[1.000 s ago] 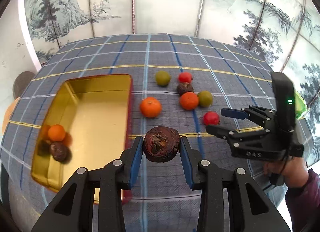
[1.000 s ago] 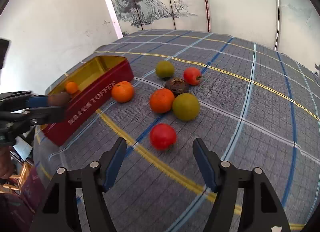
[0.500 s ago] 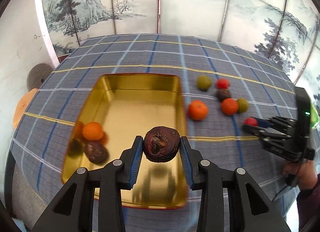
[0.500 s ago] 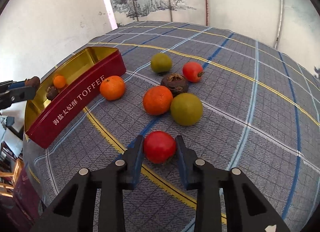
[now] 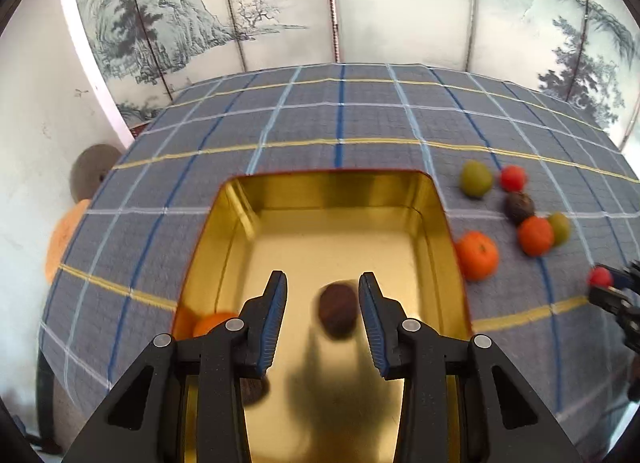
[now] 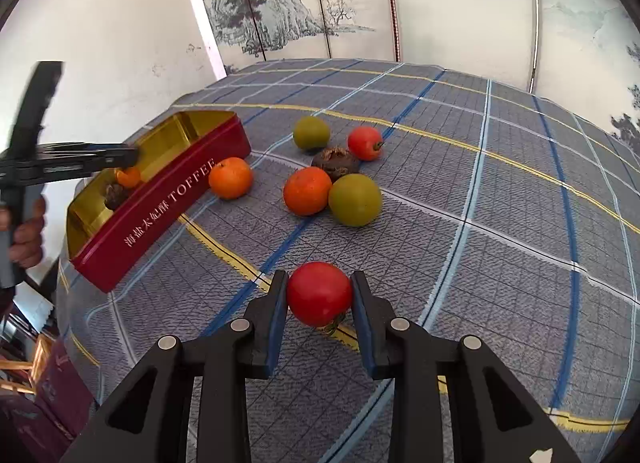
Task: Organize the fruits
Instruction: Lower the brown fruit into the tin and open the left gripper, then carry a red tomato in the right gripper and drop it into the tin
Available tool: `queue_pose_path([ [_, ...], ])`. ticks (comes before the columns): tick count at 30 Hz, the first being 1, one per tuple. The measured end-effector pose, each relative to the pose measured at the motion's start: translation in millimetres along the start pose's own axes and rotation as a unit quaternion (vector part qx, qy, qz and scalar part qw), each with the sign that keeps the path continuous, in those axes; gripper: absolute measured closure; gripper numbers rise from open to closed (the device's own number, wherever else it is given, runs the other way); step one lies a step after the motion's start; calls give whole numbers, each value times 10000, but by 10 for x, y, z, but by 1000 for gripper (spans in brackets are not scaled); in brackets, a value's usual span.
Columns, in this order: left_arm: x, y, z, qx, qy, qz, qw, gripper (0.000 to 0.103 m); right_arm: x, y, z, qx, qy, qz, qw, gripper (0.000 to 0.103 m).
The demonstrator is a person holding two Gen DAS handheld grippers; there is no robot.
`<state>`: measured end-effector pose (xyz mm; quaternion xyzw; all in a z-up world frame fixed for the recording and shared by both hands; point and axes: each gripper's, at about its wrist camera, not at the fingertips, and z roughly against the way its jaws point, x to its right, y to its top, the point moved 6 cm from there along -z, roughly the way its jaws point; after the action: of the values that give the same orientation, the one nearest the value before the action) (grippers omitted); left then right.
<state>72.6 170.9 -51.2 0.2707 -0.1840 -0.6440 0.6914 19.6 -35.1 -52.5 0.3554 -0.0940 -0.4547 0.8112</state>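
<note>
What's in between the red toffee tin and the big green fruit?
In the right wrist view, two oranges lie between the red toffee tin and the big green fruit: one beside the tin, another touching the green fruit.

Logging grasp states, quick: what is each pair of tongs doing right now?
Left tongs: open, with the dark brown fruit loose between them over the gold tin.
Right tongs: closed on the red tomato.

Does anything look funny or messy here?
Yes: the dark fruit looks blurred between the left gripper's open jaws above the gold tin, apparently dropping. Nothing looks spilled or broken.
</note>
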Motion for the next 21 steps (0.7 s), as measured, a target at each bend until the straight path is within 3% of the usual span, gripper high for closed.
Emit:
queue_pose_path([
  [5,-124,101,-155,-151,82,244,9996,64,-14,24,121,77,-30,6,10000,74],
  [8,-165,83,-26,-25,-186,465,9987,62,-37,43,174,128,-45,23,9999,74],
  [13,-105,-95,246,141,-51,298,9994,38,-113,100,231,190,-15,76,9998,74],
  [21,39,-363,654,371,-107,323,9987,36,-414,246,263,248,217,270,9991,74],
])
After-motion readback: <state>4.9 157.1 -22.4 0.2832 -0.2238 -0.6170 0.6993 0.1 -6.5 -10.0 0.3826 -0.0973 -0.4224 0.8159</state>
